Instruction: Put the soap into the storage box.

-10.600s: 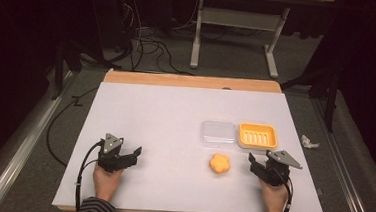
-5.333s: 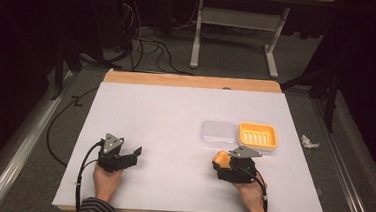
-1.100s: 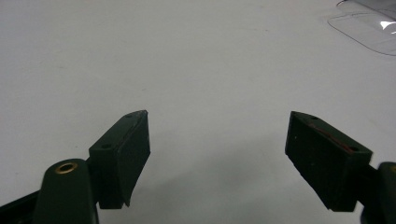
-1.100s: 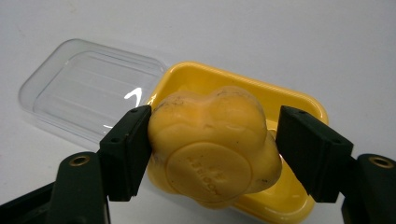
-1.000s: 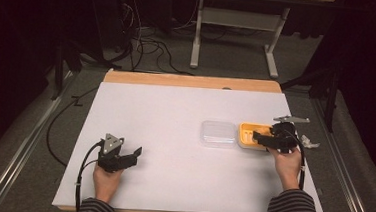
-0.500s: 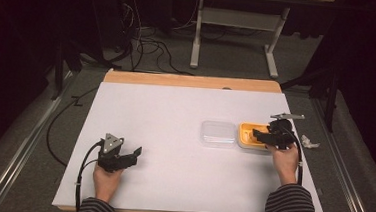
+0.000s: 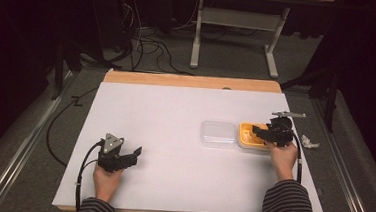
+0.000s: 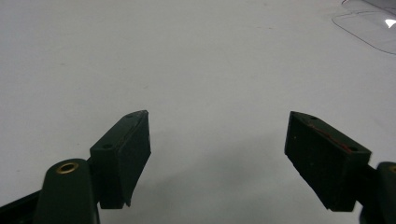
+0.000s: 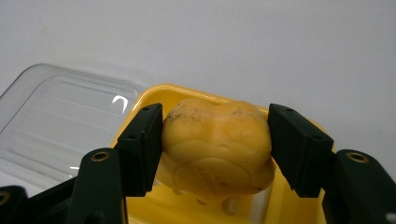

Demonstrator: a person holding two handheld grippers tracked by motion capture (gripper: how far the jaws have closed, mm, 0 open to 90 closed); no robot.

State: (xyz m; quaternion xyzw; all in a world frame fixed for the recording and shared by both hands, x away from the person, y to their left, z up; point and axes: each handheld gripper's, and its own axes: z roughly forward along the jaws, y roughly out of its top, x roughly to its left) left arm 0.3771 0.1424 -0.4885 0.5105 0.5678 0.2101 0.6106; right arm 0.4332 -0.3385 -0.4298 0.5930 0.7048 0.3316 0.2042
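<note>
While the left gripper (image 7: 133, 155) rests spread wide on the white table (image 7: 175, 115), the right gripper (image 9: 215, 144) pinches a yellow lumpy object (image 9: 217, 142) over the yellow tray (image 7: 247, 132), beside the clear lid (image 7: 218, 133).

Overhead table (image 7: 185, 111) view; two close jaw-level views.

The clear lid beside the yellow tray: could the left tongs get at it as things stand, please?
Probably yes. The left tongs are open and hold nothing, and bare table lies between them and the clear lid. The right tongs are busy over the yellow tray, beside it.
</note>
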